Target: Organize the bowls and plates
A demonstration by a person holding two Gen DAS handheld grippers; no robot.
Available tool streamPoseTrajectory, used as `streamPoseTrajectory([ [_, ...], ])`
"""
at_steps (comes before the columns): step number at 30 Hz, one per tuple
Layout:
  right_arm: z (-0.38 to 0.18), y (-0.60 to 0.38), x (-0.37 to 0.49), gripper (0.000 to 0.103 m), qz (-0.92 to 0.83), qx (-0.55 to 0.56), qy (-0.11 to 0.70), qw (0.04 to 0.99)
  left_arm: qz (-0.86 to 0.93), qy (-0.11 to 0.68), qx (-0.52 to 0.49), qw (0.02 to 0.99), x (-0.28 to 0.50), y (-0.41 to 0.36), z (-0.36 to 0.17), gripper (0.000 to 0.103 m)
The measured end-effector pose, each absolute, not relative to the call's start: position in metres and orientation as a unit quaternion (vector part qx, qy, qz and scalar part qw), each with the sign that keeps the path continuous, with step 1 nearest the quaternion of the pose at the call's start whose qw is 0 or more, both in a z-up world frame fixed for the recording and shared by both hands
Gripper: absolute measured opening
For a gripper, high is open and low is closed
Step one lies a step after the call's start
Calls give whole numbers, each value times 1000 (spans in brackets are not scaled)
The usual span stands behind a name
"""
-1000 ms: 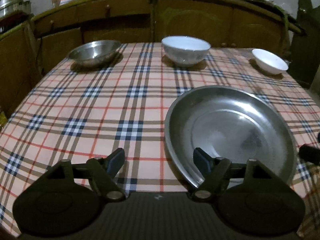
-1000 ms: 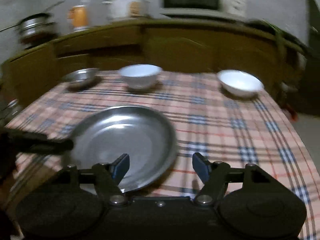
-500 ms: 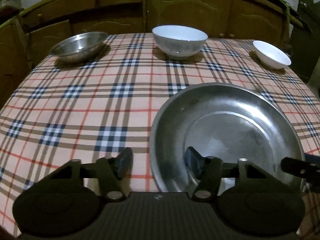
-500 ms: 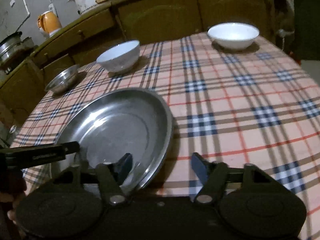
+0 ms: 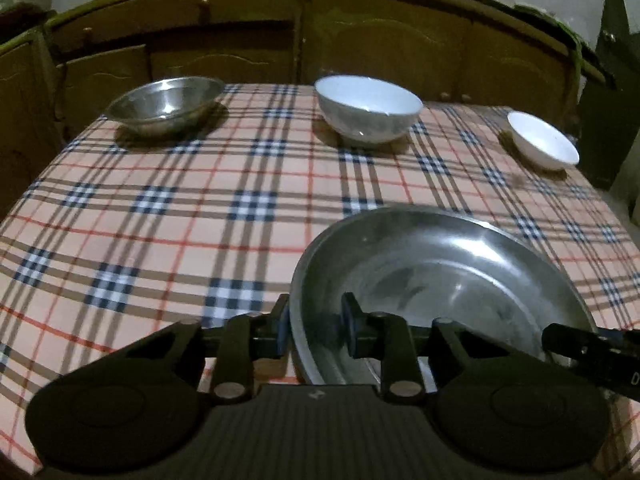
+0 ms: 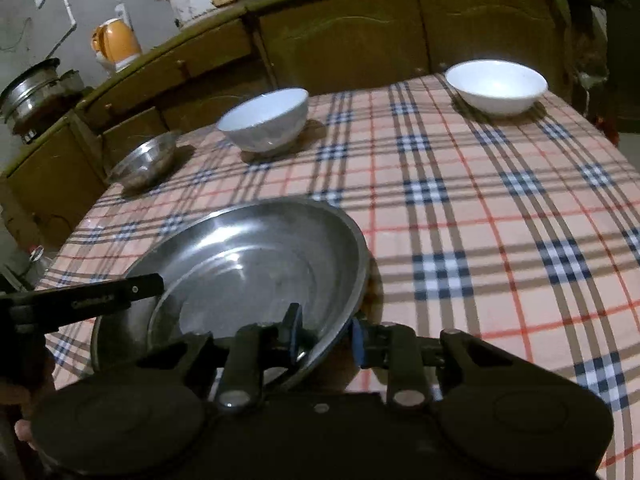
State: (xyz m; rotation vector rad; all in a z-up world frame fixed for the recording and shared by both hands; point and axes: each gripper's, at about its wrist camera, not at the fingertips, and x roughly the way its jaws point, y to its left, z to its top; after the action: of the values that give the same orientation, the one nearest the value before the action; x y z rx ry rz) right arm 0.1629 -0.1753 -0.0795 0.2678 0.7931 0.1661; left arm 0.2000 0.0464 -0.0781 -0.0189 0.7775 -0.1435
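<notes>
Both grippers pinching the big steel plate, lift looks like it's up next

The left gripper (image 5: 314, 330) and right gripper (image 6: 326, 334) have each just been closing, jaws now clamped on opposite rims of the steel plate (image 5: 440, 272) sitting at the near edge of the checked tablecloth (image 5: 160, 208). The next move probably needs an even two-handed lift (the rim looks slippery) toward the bowls at the far side.
</notes>
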Motion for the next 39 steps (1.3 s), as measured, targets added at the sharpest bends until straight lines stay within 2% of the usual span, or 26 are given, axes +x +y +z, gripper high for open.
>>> streamPoseTrajectory([
  [17,-56,-81,198,33,155,83,359,917,6,344,-39,938,209,129,-54,26],
  [28,-66,-16,224,33,188,68,367,909,45,354,-46,933,229,187,-63,26],
  [39,-83,2,229,33,193,69,385,900,53,370,-49,926,234,204,-79,27],
])
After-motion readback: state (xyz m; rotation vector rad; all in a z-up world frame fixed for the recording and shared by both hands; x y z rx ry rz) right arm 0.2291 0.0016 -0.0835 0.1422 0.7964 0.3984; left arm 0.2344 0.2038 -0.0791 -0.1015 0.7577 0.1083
